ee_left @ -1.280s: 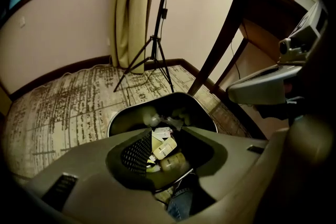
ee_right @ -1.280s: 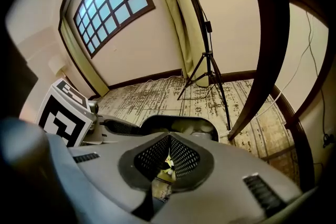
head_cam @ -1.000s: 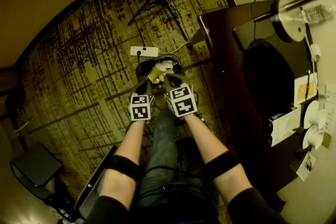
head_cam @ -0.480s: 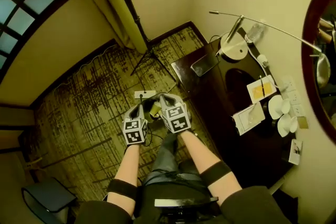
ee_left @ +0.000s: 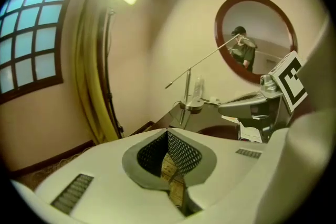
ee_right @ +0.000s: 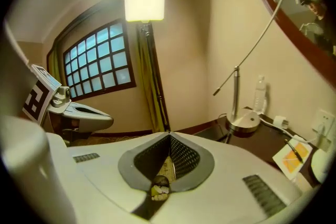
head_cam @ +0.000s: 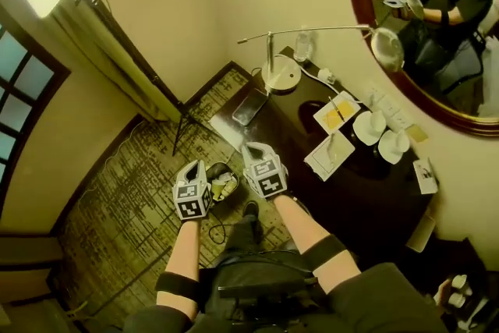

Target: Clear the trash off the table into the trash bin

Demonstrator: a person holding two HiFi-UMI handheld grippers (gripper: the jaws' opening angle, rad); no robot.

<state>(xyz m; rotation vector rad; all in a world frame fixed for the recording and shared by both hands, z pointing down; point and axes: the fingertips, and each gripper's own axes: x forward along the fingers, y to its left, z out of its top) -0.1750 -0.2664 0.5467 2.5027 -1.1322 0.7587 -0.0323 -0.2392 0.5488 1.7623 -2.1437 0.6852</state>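
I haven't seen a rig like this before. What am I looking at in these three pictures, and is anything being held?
There is no robot here: a person holds a gripper in each hand. The head view looks down from the person's head. It shows the left gripper and right gripper, with a trash bin on the carpet between them and trash inside it. The other two views ride on the grippers and look along their jaws. Both pairs of jaws are shut and empty. The table holds a lamp, phone, water bottle, papers and cups.
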